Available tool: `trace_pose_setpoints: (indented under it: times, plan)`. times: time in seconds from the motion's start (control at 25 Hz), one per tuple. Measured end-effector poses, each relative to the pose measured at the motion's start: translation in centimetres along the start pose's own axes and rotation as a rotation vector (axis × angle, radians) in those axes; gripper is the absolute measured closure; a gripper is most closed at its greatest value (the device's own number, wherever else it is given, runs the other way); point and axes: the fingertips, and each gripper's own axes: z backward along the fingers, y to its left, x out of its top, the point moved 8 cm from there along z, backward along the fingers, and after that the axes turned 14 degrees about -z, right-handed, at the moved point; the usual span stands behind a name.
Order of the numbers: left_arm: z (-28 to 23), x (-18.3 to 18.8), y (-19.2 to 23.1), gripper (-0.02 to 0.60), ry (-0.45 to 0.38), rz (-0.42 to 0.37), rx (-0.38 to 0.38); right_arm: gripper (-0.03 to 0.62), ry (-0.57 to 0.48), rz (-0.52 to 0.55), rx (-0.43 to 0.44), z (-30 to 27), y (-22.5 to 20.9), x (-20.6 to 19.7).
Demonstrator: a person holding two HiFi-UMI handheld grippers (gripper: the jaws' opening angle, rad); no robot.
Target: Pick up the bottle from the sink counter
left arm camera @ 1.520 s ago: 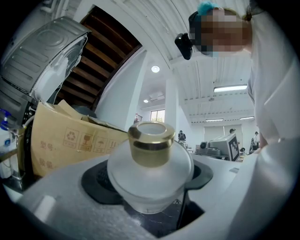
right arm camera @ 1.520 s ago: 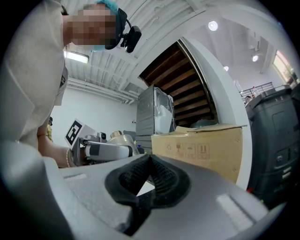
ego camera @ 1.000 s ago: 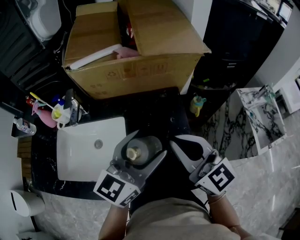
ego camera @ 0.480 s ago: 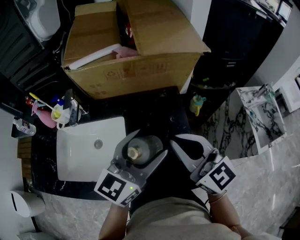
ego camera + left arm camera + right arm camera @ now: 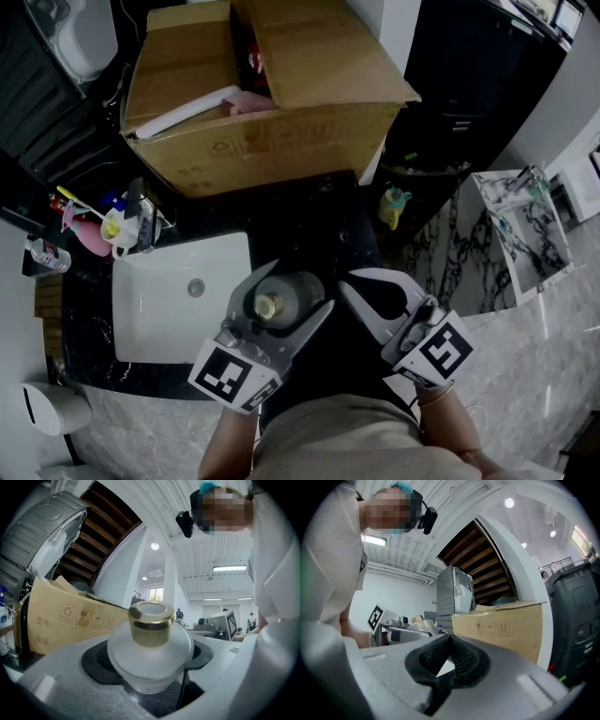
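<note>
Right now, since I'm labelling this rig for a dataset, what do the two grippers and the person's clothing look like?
The left gripper and right gripper are pale grey moulded shells with black textured pads inside the jaws. Black-and-white square markers cover the left cube and right cube at their rear ends. The person wears a beige top.

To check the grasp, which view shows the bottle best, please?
The left gripper view: the bottle sits large, held by the left claw. The head view shows only its top; the right gripper view, a distant glimpse.
</note>
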Motion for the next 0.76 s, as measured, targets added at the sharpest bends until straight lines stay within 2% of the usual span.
trace_pose_setpoints:
  times: [0.6,0.76]
  plan:
    - [-0.2,-0.25,-0.3,0.238,0.008,0.013,-0.008,0.592,0.085,0.02,-0.017,-0.16,-0.67,-0.97]
    - [-0.19,-0.26,-0.39,0.238,0.008,0.011,-0.013,0.591,0.089,-0.012,-0.019,-0.48,-0.21,-0.96]
